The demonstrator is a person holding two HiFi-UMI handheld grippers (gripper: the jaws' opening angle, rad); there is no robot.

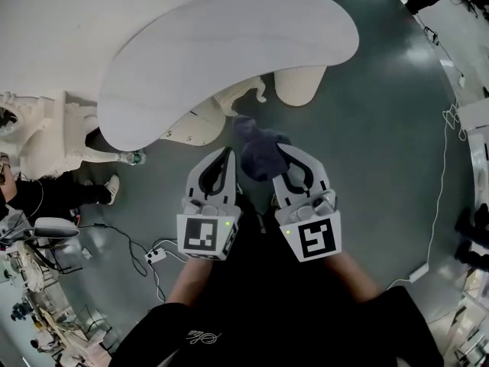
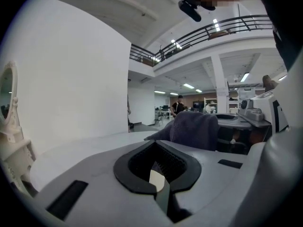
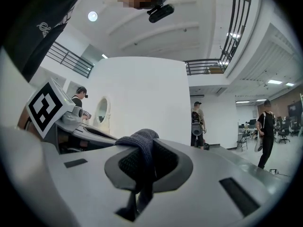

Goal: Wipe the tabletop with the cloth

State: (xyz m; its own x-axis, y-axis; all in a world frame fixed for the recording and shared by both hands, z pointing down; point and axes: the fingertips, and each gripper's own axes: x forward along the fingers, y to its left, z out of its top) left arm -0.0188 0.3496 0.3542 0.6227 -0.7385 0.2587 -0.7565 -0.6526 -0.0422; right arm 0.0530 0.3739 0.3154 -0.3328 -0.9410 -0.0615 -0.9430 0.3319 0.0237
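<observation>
The white curved tabletop (image 1: 229,52) fills the upper middle of the head view. Below its near edge, over the dark floor, both grippers are held close together in front of the person's body. A dark blue cloth (image 1: 260,147) bunches at the tip of my right gripper (image 1: 281,151), which is shut on it. In the right gripper view the cloth (image 3: 139,145) drapes over the jaw tips and hangs down between them. My left gripper (image 1: 227,154) is shut with nothing in it. The left gripper view shows the cloth (image 2: 194,129) just beyond its own jaws.
White pedestal legs (image 1: 298,82) stand under the table. Ornate white furniture (image 1: 30,128) is at the left, with a bottle (image 1: 134,157) and someone's shoe (image 1: 111,188) beside it. Cables and a power strip (image 1: 157,256) lie on the floor. People stand far off (image 3: 196,122).
</observation>
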